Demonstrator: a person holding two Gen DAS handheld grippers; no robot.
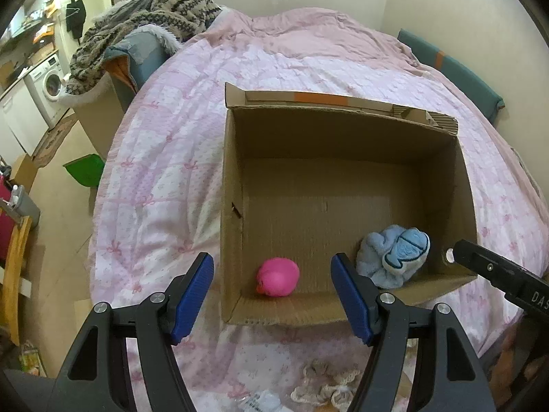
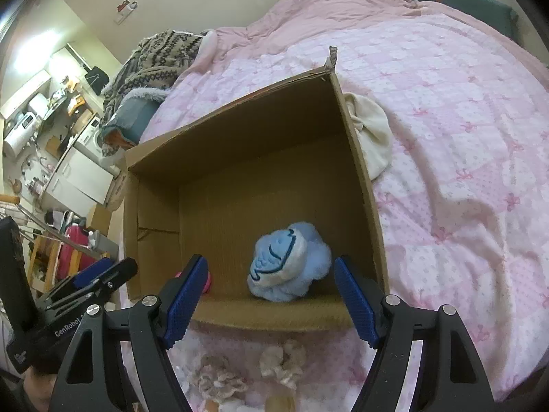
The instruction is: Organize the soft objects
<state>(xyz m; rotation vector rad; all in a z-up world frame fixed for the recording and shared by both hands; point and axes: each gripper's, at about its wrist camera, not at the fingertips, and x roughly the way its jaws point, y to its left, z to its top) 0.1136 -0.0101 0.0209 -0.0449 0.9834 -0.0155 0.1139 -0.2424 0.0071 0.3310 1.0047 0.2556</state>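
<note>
Through my left camera, my left gripper (image 1: pixel 272 295) hangs over the near wall of the box (image 1: pixel 231 185) with its jaws wide apart and empty. The pink ball (image 1: pixel 278 277), smooth and rubbery, lies on the corrugated floor just below them, likely where it dropped. The fluffy blue plush (image 1: pixel 393 255) slumps in the right near corner.

Through my right camera, my right gripper (image 2: pixel 271 295) is spread wide too, holding nothing, with the plush (image 2: pixel 288 267) directly beneath. A cream cloth (image 2: pixel 372 137) lies on the quilted pink bed (image 2: pixel 463 137) against the box's outer wall, and frilly scrunchies (image 2: pixel 247 367) wait near me, probably next.
</note>
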